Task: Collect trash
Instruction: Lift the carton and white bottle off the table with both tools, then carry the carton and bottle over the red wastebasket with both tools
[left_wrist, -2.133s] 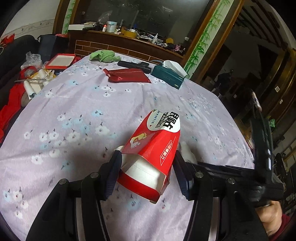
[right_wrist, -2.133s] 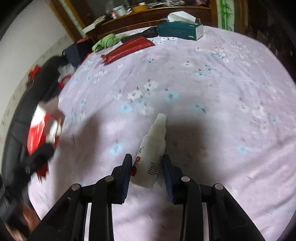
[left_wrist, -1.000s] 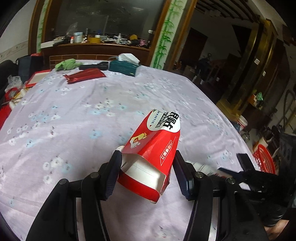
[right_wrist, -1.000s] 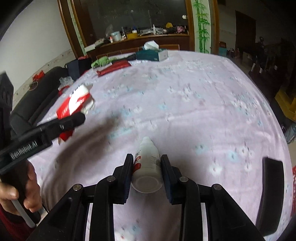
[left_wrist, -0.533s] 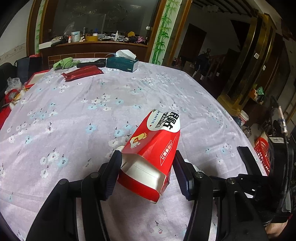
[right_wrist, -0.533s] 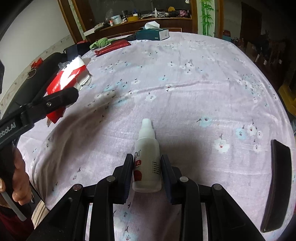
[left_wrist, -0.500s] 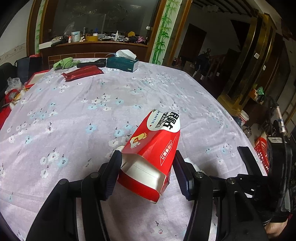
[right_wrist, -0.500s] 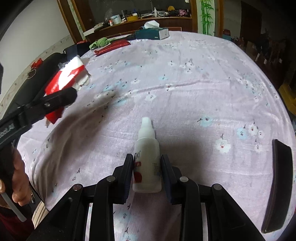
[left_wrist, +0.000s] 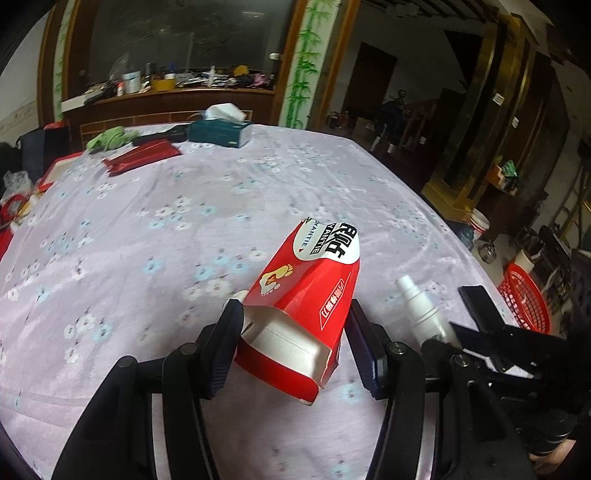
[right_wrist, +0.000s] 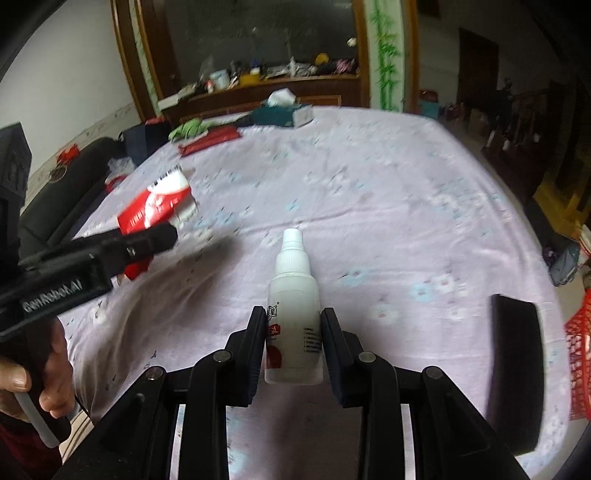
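An open, empty red and white carton (left_wrist: 306, 295) hangs above the flowered tablecloth, clamped in my left gripper (left_wrist: 293, 328). In the right wrist view the same carton (right_wrist: 155, 206) shows blurred at the left, with a hand (right_wrist: 33, 387) on the left gripper's handle. My right gripper (right_wrist: 293, 336) is shut on a small white squeeze bottle (right_wrist: 293, 317) with a red label, its nozzle pointing away from me. That bottle (left_wrist: 421, 306) also appears at the right of the left wrist view, beside the carton.
At the round table's far side lie a teal tissue box (left_wrist: 219, 129), a red packet (left_wrist: 142, 157), a green cloth (left_wrist: 110, 138) and a dark object. A red basket (left_wrist: 524, 299) stands on the floor to the right. A black chair back (right_wrist: 517, 373) is at the table's right edge.
Both grippers have swung toward the right with their loads; the white bottle has come into the left wrist view and more of the red basket shows. Both grips are unchanged.
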